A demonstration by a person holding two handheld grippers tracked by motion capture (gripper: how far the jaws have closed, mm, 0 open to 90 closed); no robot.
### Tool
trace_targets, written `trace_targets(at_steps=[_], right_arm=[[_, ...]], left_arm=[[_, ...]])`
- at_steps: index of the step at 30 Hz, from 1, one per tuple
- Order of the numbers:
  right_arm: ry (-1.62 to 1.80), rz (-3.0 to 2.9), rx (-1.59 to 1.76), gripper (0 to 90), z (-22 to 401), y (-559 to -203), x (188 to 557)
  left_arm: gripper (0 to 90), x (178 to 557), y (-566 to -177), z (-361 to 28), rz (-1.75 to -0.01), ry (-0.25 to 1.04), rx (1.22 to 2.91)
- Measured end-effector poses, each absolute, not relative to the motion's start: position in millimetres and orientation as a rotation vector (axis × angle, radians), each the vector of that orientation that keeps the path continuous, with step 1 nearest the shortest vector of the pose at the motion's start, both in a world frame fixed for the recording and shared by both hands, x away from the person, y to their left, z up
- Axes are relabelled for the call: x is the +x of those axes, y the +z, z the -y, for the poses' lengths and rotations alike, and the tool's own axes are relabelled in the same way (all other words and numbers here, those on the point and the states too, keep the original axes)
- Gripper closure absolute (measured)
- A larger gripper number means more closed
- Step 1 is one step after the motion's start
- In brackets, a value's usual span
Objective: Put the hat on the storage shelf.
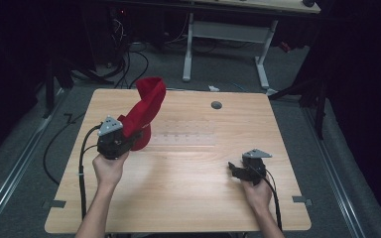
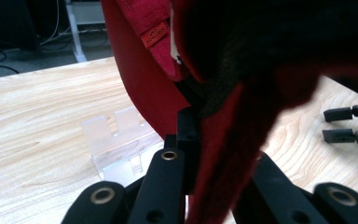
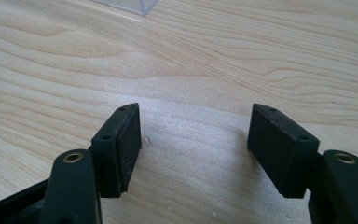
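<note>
- Two hand-held grippers work over a pale wooden table point(image 1: 178, 193), one in each of a person's hands.
- Nearest, the right gripper point(image 1: 238, 170) rests low on the bare wood, its jaws spread wide with nothing between them.
- Further in, the left gripper point(image 1: 129, 136) pinches a red fabric item point(image 1: 146, 106), possibly a knit hat or sleeve, lifting it so the cloth stands up and folds over at its top.
- A small orange label point(image 2: 154, 35) is sewn on the cloth.
- Judging by its drape, the fabric is light, soft and floppy; a hem or folded edge seems the surest hold.
- Just beyond lies a clear plastic tray point(image 1: 186, 136), flat on the table.
</note>
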State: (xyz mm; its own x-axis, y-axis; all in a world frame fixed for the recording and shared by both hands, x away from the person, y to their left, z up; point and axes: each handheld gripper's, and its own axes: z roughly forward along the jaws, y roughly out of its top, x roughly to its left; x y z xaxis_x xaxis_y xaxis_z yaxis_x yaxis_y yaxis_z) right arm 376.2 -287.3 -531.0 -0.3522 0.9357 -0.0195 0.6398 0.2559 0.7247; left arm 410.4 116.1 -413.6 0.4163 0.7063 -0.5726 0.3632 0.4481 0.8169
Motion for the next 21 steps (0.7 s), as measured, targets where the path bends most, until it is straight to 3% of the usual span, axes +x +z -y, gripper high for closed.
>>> trace_targets(at_steps=[21], right_arm=[[0.878,-2.087,1.425,33.9,287,-531,376]], left_arm=[[85.5,436,-408,-127,-1.227,0.274,1.095]])
